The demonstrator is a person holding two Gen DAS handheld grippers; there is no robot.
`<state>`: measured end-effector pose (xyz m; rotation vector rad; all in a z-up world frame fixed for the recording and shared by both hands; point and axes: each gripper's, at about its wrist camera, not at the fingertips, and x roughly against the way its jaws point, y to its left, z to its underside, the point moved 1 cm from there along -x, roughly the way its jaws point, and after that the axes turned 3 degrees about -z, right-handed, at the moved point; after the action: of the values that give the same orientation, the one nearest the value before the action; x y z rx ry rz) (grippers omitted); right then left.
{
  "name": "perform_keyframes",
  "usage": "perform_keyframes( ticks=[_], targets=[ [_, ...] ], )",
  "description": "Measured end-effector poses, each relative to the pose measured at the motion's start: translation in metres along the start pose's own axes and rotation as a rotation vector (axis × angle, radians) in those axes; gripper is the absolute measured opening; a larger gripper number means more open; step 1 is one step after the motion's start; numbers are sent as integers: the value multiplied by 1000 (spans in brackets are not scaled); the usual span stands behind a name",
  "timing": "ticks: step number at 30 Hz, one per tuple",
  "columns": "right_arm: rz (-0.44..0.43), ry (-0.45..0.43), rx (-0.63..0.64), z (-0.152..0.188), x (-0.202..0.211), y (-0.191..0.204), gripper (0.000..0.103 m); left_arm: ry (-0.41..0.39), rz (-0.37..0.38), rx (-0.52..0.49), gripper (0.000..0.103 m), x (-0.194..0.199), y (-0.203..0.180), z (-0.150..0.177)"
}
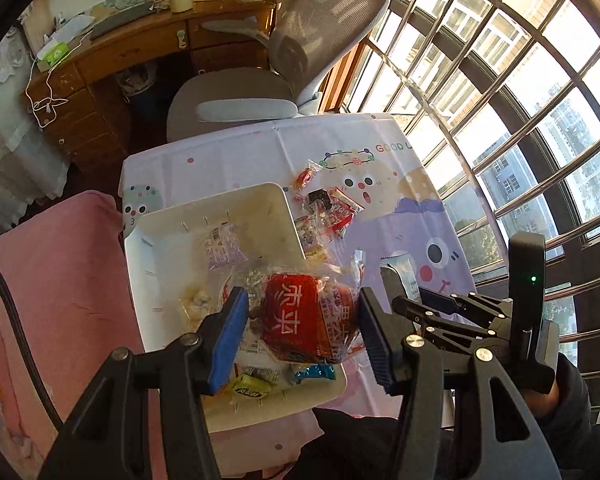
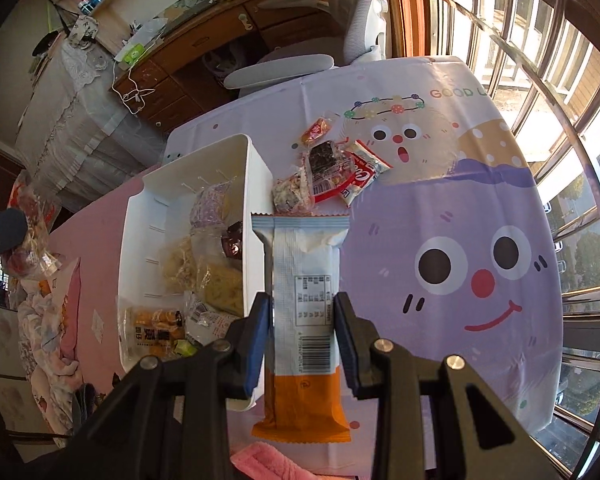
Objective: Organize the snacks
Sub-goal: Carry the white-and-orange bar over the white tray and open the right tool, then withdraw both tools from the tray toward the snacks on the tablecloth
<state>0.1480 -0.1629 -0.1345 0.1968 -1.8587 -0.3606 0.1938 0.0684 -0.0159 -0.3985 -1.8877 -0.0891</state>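
Left gripper (image 1: 300, 320): my blue ribbed pads stood fairly wide, and between them sat a crinkly clear-plastic packet with a red printed label (image 1: 300, 320). The left pad seemed to press the film; on the right I could not tell whether the pad touched. The packet hung at lower centre of the left wrist view, above the white rectangular plastic bin (image 1: 156, 264).

The bin was smooth-walled with rounded corners. It held pale, stringy snacks in clear bags, a small yellow-green wrapped sweet (image 1: 248, 390) and a blue foil sweet (image 1: 316, 372) near its lower edge.

Right gripper (image 2: 302, 332): my jaws were closed to a narrow gap on a long flat wrapper, white above and orange below, with a barcode and crimped zigzag ends (image 2: 304, 272). It ran upright through the centre of the right wrist view, its top end just beside the bin's right wall.

Above the wrapper's top lay a loose heap of small glossy sachets, red, black and clear (image 2: 332, 168), on the glossy cartoon-printed tablecloth with a purple smiling face (image 2: 480, 272). One red-and-orange twist-wrapped sweet (image 2: 316, 130) lay just above the heap.

At upper centre of the left wrist view stood a grey mesh-backed office chair (image 1: 320, 28), with a wooden desk (image 1: 140, 48) at upper left.
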Motion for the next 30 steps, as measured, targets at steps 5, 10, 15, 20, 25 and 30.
perform_keyframes(
  ticks=[5, 10, 15, 20, 25, 30],
  targets=[
    [-52, -18, 63, 15, 6, 41, 33, -2, 3, 32, 54, 9, 22, 28],
    [-104, -25, 134, 32, 7, 80, 33, -3, 1, 57, 54, 15, 43, 55],
    [-129, -35, 196, 46, 6, 113, 33, 9, -8, 71, 54, 15, 60, 75],
    [-156, -35, 171, 55, 2, 123, 34, -2, 9, 105, 60, 15, 76, 85],
    [-125, -9, 131, 63, -2, 119, 37, 6, 28, 116, 68, 10, 82, 94],
    [-94, 0, 101, 73, 1, 111, 37, 22, 60, 121, 71, -1, 80, 101]
  ],
)
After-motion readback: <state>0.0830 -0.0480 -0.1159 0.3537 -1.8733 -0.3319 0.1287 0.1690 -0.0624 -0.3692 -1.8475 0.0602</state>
